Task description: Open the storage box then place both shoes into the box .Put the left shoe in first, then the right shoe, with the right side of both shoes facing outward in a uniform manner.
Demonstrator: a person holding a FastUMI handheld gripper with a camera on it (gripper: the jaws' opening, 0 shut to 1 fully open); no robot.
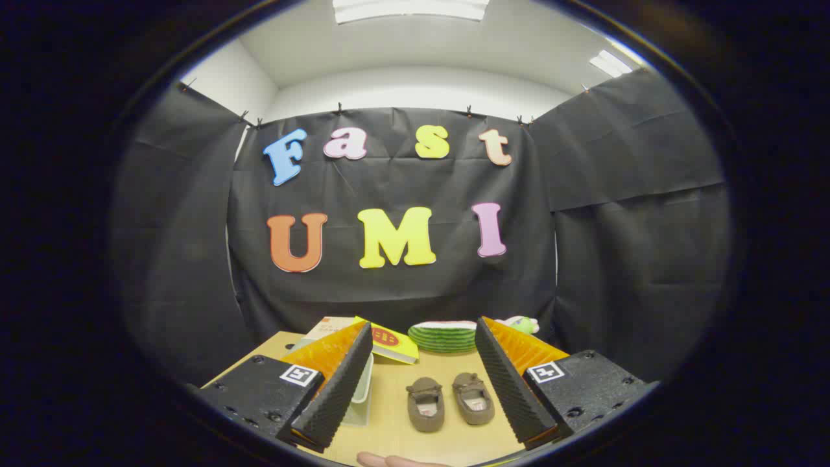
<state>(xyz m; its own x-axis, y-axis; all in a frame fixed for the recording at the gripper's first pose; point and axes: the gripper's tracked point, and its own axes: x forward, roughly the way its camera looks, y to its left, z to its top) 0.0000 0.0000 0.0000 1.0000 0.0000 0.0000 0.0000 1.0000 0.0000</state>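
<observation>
The wooden table (389, 415) had lots of bare room around the two brown shoes (450, 402). They sat side by side near the middle, toes pointing away. The clear storage box (360, 397) stood at the left, partly hidden behind the left finger. A yellow book (393, 344) and a green striped plate (443, 337) lay near the far edge, by the black cloth wall. The claw (423, 383) was wide open and held nothing. The shoes showed in the gap between its fingers, touching neither.
</observation>
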